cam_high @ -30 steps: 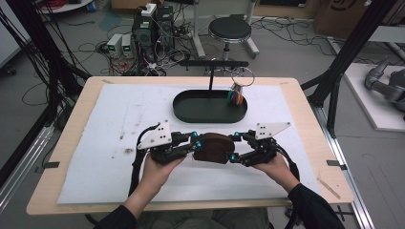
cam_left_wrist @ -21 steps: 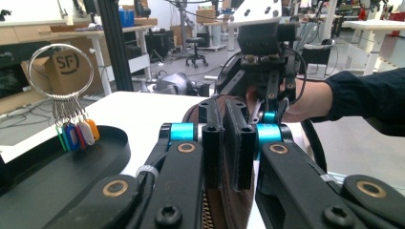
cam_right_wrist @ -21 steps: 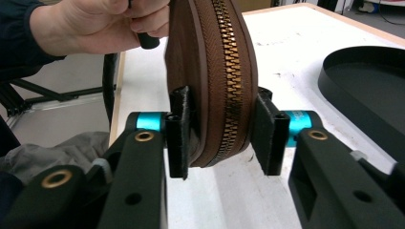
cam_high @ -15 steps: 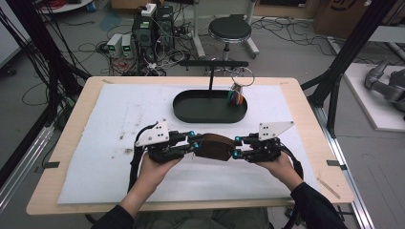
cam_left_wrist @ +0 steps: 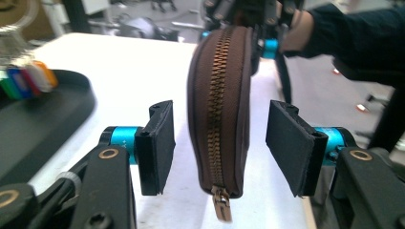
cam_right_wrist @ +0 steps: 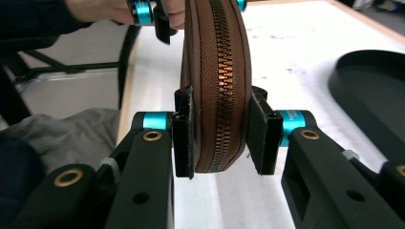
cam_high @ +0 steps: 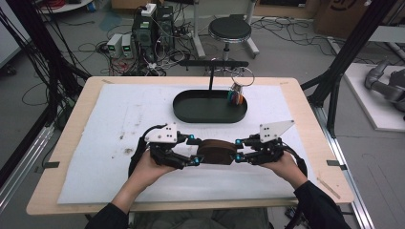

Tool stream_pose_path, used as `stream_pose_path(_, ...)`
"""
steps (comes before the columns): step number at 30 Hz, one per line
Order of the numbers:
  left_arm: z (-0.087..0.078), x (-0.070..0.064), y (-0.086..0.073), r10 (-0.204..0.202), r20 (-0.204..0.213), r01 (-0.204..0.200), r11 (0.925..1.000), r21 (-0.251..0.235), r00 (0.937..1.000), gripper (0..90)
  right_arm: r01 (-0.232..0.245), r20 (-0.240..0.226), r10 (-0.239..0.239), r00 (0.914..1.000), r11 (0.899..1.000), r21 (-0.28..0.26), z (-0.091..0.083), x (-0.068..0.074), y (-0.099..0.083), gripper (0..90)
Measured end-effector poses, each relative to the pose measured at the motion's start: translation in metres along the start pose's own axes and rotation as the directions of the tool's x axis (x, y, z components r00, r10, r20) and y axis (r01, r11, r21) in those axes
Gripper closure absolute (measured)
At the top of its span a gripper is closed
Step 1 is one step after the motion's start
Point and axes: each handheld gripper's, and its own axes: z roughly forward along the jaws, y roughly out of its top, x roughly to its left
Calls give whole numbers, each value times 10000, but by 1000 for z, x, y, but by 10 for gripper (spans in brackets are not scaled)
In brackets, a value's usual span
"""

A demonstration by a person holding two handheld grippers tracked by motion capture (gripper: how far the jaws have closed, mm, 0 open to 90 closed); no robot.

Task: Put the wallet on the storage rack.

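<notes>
A brown zipped pouch (cam_high: 217, 151) is held on edge between the two grippers above the white mat, at the table's front middle. My right gripper (cam_right_wrist: 220, 131) is shut on one end of the pouch (cam_right_wrist: 215, 81), its pads pressed on both flat sides. My left gripper (cam_left_wrist: 219, 143) is open around the other end of the pouch (cam_left_wrist: 219, 100), with a gap on each side. The brass zipper pull (cam_left_wrist: 221, 206) hangs at that end, between the left pads. In the high view the left gripper (cam_high: 193, 149) and right gripper (cam_high: 237, 150) face each other.
A black oval tray (cam_high: 210, 108) lies behind the pouch at the mat's middle. A black T-shaped stand (cam_high: 213, 64) rises from it, and a ring of coloured key tags (cam_high: 236, 98) hangs at its right end. The wooden table edge (cam_high: 191, 207) runs along the front.
The left gripper has opened off the pouch's end; earlier it looked closer onto it. Both hands have shifted only slightly, and the right gripper keeps its hold.
</notes>
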Motion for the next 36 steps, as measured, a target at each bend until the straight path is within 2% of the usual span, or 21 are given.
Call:
stream_pose_path(1,1,0,0,65,127,-65,10000,74,9999,485,62,-41,-62,10000,10000,25,1,0,0,677)
stream_pose_path(2,2,-1,-1,40,227,-41,10000,30,9997,485,41,-82,-41,10000,10000,70,1,0,0,676)
stream_pose_path(3,2,-1,-1,102,246,-103,9999,34,9996,527,41,-137,-39,9999,9999,109,1,1,0,676)
stream_pose_path(4,2,-2,-2,111,229,-110,9999,-27,9997,610,116,-191,-113,9998,9998,149,1,1,0,673)
stream_pose_path(5,1,-1,-3,119,259,-116,9999,-112,9996,610,116,-191,-113,9998,9998,149,1,1,0,673)
stream_pose_path(6,0,0,-3,76,313,-70,9998,-212,9995,655,122,-203,-120,9997,9999,79,1,2,1,667)
stream_pose_path(11,-2,-2,-7,135,212,-117,9965,-827,9997,682,122,49,-121,9999,9997,-191,-1,2,2,628)
stream_pose_path(12,-3,-3,-7,120,168,-103,9953,-961,9998,689,-11,245,22,9997,9989,-462,-3,1,3,564)
stream_pose_path(13,-3,-2,-8,84,193,-62,9937,-1122,9998,689,-11,245,22,9997,9989,-462,-3,1,3,564)
stream_pose_path(15,-5,-1,-8,-11,189,37,9898,-1421,9998,691,-254,333,282,9990,9964,-813,-7,-1,2,528)
stream_pose_path(18,-7,-1,-9,-127,168,155,9843,-1757,9998,691,-620,307,666,9973,9895,-1305,-11,-4,0,500)
stream_pose_path(22,-6,-1,-9,-235,177,266,9799,-1978,9996,691,-821,158,853,9962,9859,-1459,-9,-5,-1,474)
stream_pose_path(25,-5,-1,-10,-216,132,237,9804,-1954,9997,691,-755,100,776,9969,9878,-1362,-5,-3,0,514)
stream_pose_path(27,-4,-2,-10,-204,104,220,9811,-1924,9997,690,-676,50,688,9976,9888,-1329,-4,-2,0,594)
stream_pose_path(29,-4,-1,-10,-250,156,275,9810,-1921,9996,688,-594,35,604,9982,9898,-1295,-3,-2,0,625)
stream_pose_path(32,-4,-2,-10,-191,152,216,9816,-1899,9997,665,-544,-157,528,9985,9901,-1292,-4,-2,0,653)
stream_pose_path(36,-4,-2,-8,-60,62,69,9876,-1568,10000,628,-485,-332,446,9985,9909,-1253,-4,-2,0,668)
